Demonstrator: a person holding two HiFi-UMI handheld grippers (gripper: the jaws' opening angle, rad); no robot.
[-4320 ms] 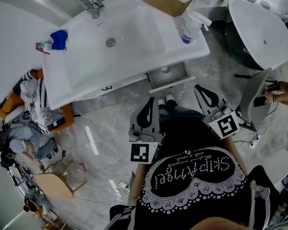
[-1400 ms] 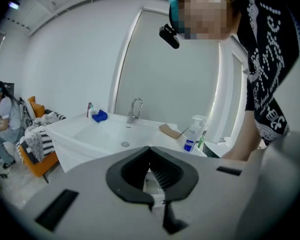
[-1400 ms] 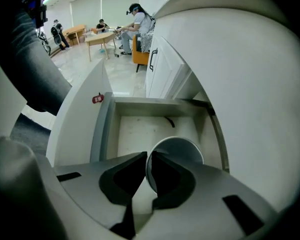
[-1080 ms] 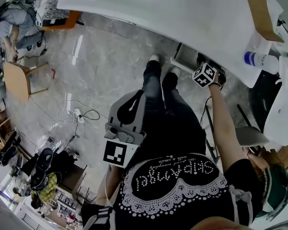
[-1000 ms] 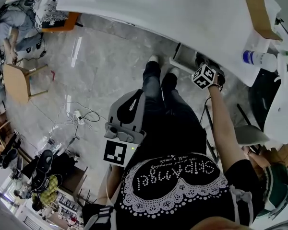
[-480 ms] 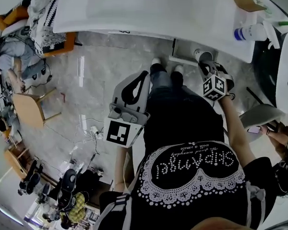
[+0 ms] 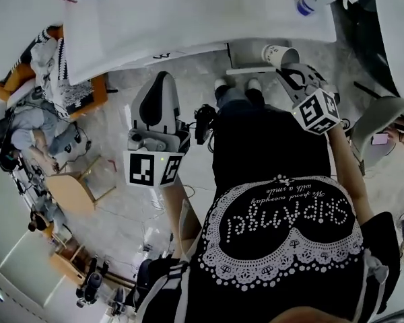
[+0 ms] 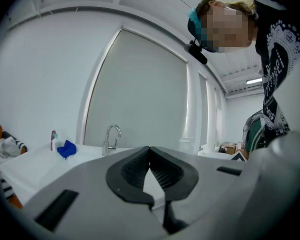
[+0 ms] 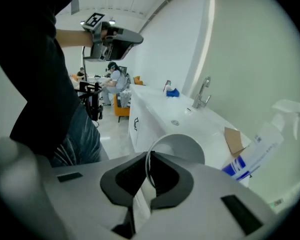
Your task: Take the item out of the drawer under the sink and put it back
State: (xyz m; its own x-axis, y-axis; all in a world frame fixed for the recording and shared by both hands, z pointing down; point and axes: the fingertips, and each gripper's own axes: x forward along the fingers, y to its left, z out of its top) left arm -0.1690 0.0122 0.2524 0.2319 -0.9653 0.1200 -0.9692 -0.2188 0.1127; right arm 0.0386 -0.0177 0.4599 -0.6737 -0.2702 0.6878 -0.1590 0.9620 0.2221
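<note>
The right tool is clamped on the rim of a white paper cup, its jaws nearly together with the thin wall pinched between them. The cup hangs in the air just in front of the sink, over the open drawer below the sink's front edge. The left tool is held up in front of the sink's middle, jaws closed tip to tip with nothing between them.

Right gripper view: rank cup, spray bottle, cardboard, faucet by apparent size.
1. spray bottle
2. cup, partly behind the fingers, nearest the camera: unsure against the bottle
3. cardboard
4. faucet, about like the cardboard; farther off
</note>
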